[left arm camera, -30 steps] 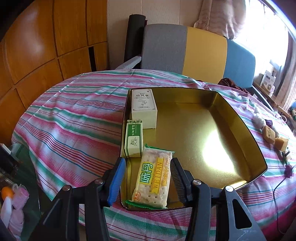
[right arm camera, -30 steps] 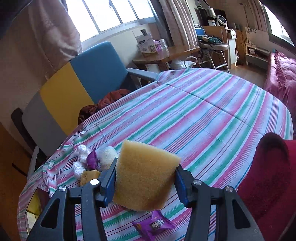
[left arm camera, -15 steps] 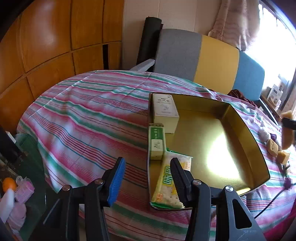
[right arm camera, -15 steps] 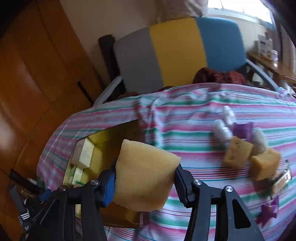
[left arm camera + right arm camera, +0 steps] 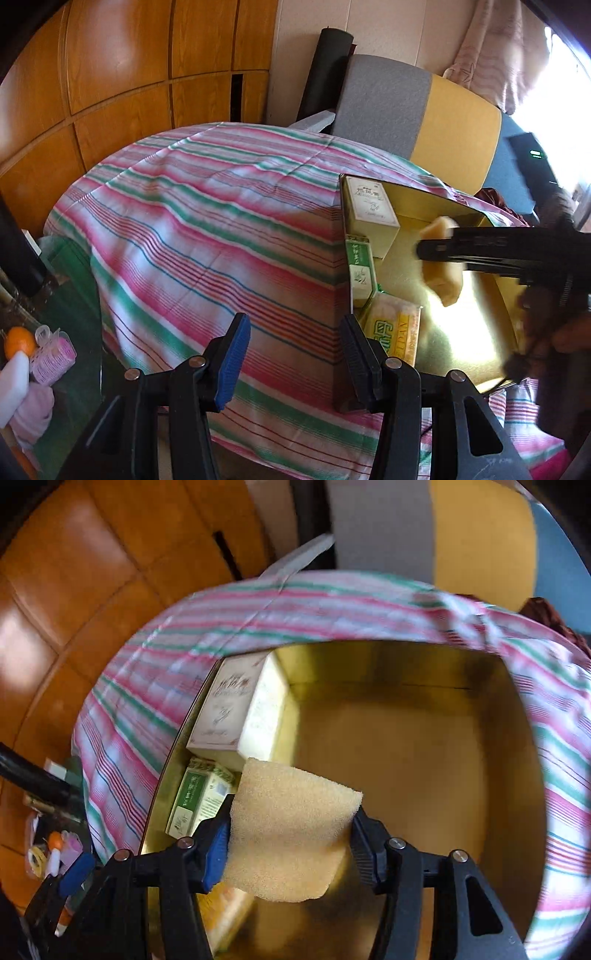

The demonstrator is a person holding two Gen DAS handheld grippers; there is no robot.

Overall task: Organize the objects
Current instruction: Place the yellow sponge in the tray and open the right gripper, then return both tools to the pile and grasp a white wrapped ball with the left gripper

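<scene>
Sponge block (image 5: 291,830), tan and porous, hangs between the right tongs (image 5: 290,843) at lower centre of the right wrist view, above the gold tin (image 5: 406,746) on the striped tabletop (image 5: 122,716). Its sides bulge past the pads, a sign of soft, very light foam that squashes rather than slips; a hold across its broad middle, as here, looks safest, since a corner pinch would likely fold it. The right tongs' jaws are easing apart with the sponge between them, pads touching its flanks. In the left wrist view the left tongs (image 5: 291,354) stand narrowly parted and empty at bottom centre, just outside the tin's left wall. Along that wall lie a cream carton (image 5: 371,212), a green carton (image 5: 360,271) and a cracker packet (image 5: 393,328), stiff boxes and a brittle pack by the look of them.
</scene>
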